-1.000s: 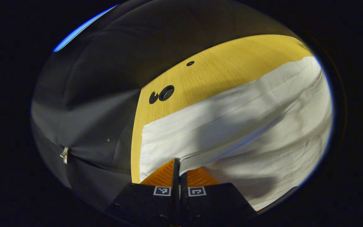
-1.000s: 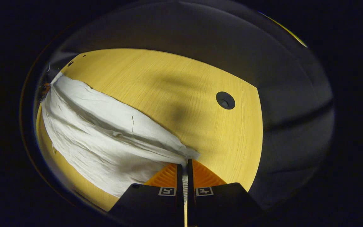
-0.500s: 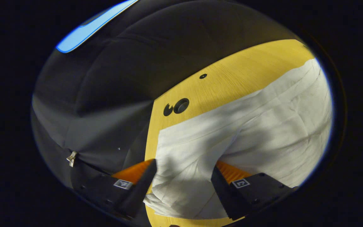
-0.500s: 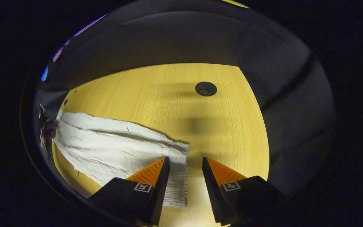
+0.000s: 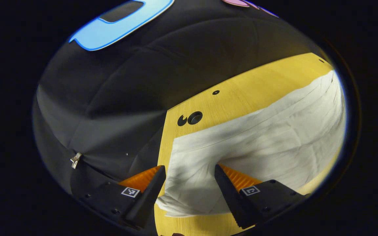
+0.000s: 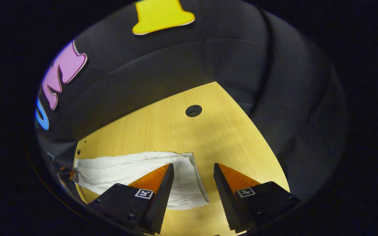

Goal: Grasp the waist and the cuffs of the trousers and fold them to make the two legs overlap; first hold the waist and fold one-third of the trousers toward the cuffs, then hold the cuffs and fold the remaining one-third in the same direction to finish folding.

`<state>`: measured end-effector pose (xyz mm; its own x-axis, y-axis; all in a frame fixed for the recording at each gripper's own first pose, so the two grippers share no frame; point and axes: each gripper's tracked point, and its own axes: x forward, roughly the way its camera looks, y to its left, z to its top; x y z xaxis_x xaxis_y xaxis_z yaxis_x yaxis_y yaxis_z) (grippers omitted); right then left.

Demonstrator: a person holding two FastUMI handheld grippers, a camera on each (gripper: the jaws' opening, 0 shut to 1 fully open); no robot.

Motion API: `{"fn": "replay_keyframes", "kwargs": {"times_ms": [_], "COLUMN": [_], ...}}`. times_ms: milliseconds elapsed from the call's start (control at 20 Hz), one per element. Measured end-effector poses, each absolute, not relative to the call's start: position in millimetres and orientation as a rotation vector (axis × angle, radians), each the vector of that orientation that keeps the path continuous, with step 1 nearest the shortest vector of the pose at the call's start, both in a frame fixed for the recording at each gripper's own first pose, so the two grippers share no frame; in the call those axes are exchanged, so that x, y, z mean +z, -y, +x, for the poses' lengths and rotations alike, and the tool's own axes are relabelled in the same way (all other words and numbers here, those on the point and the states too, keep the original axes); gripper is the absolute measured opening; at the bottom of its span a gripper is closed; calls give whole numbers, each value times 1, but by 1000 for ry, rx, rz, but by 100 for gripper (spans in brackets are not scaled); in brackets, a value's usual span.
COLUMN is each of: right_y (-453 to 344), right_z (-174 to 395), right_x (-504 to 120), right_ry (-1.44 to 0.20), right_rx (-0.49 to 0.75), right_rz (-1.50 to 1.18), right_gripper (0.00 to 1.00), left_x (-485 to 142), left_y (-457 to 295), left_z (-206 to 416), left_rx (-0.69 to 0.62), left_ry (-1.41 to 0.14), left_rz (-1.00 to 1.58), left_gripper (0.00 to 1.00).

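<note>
White trousers (image 5: 267, 141) lie flat on the yellow wooden table (image 5: 241, 95), legs laid one over the other. In the left gripper view the cuff end (image 5: 189, 183) sits below my left gripper (image 5: 190, 172), which is open and lifted off the cloth. In the right gripper view the ribbed waist end (image 6: 192, 183) of the trousers (image 6: 123, 170) lies on the table (image 6: 176, 131) under my right gripper (image 6: 192, 168), open and holding nothing. The far end of the trousers runs out of sight at the left.
Round cable holes (image 5: 194, 117) (image 6: 193, 110) are set in the tabletop near its far edge. The table's left edge (image 5: 164, 144) is close to the cuffs. Black booth cloth hangs behind the table, with a small metal clip (image 5: 75, 160).
Both grippers were shut on the trousers a second ago, then opened and let the cloth drop. Since then both have risen and tilted up, away from the trousers.
</note>
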<state>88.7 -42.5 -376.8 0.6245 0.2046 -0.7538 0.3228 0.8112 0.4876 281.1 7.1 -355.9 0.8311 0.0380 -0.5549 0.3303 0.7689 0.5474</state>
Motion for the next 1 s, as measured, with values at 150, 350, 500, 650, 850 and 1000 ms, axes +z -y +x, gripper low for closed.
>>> {"fn": "replay_keyframes", "kwargs": {"times_ms": [150, 350, 500, 650, 850, 1000], "right_y": [36, 27, -1, -13, -14, -14], "right_z": [55, 23, -3, -4, 29, 34], "right_x": [-366, -369, -406, -428, -429, -433], "right_ry": [-861, -835, -856, -836, -701, -680], "right_rx": [-176, -311, -438, -491, -520, -581], "right_rz": [796, 974, 1119, 1174, 1304, 1333], "right_gripper": [79, 82, 83, 83, 83, 83], "left_x": [-344, -348, -363, -372, -381, -388], "left_y": [-7, -7, -20, -18, -12, -10], "left_z": [247, 216, 190, 178, 174, 170], "left_rx": [-190, -196, -175, -177, -193, -204], "left_ry": [-592, -644, -698, -724, -753, -789], "left_rz": [522, 362, 239, 164, 37, -4], "left_gripper": [96, 96, 97, 97, 96, 98]}}
